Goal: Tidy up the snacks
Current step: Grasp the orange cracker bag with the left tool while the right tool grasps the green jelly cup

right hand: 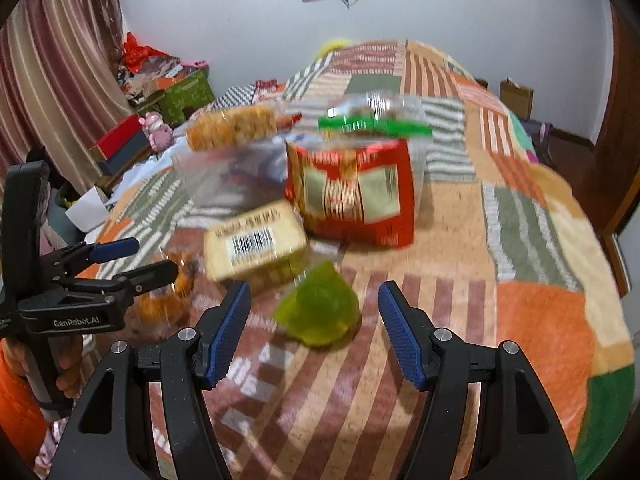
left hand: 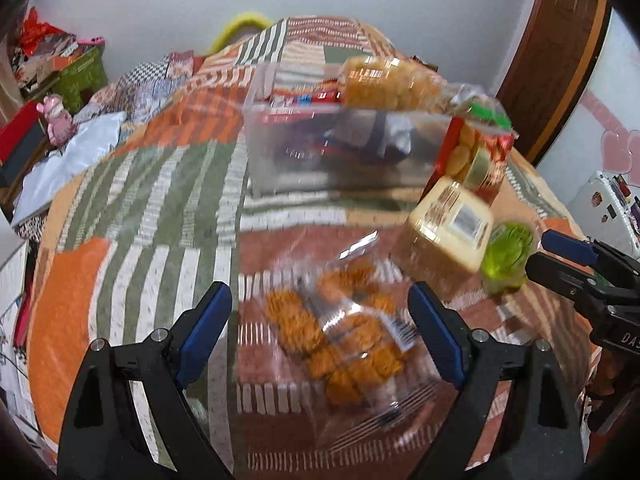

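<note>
On the patchwork bedspread (left hand: 132, 216) lies a clear bag of orange fried snacks (left hand: 340, 340). My left gripper (left hand: 320, 320) is open, its fingers either side of that bag. My right gripper (right hand: 314, 320) is open around a green jelly cup (right hand: 318, 310), which also shows in the left wrist view (left hand: 506, 256). A yellow cake pack (right hand: 256, 246) lies beside the cup. A red biscuit bag (right hand: 352, 192) stands behind. A clear plastic bin (left hand: 332, 148) holds several snacks, with a cracker pack (left hand: 384, 80) on top.
The bed's left side carries pillows and a white sheet (left hand: 76, 152). Cluttered boxes and a pink toy (left hand: 58, 118) stand by the left wall. A wooden door (left hand: 560, 48) is at the right. Curtains (right hand: 52, 72) hang at the left.
</note>
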`<state>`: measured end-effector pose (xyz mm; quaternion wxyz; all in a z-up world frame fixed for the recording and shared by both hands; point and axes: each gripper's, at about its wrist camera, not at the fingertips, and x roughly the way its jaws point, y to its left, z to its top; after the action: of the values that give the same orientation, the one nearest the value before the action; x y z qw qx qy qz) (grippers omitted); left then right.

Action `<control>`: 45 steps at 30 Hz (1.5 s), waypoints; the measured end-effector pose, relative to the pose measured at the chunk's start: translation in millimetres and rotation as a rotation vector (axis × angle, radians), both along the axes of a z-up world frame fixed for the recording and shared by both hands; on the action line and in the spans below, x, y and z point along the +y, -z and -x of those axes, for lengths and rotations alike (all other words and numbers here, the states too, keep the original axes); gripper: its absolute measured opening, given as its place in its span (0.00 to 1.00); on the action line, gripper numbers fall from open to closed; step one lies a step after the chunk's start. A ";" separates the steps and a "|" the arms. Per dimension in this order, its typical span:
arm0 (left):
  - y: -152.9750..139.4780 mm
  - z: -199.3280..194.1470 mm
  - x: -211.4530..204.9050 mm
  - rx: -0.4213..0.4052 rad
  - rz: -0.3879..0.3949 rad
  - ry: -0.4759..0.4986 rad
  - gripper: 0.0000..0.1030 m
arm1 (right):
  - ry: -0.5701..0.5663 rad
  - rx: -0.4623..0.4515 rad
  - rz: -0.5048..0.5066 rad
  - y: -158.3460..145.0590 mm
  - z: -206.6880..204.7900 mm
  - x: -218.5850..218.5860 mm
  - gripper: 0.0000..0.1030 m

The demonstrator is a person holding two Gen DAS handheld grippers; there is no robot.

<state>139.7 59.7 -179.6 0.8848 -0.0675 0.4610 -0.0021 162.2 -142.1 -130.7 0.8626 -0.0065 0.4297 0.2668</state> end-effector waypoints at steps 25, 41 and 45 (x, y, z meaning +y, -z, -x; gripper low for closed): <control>14.3 3.6 -10.5 -0.004 0.016 0.023 0.60 | 0.019 0.089 -0.090 14.4 -4.9 -0.8 0.51; -31.7 13.8 -5.8 -0.134 0.013 0.017 0.60 | 0.026 0.013 -0.085 -9.7 -4.0 -7.2 0.41; -43.4 14.2 -6.5 -0.163 0.012 0.019 0.60 | 0.022 0.002 -0.083 -12.2 -4.8 -8.0 0.40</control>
<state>125.4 53.2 -136.2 0.9190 -0.0680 0.3879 -0.0188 166.9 -150.1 -118.5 0.8648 0.0343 0.4190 0.2747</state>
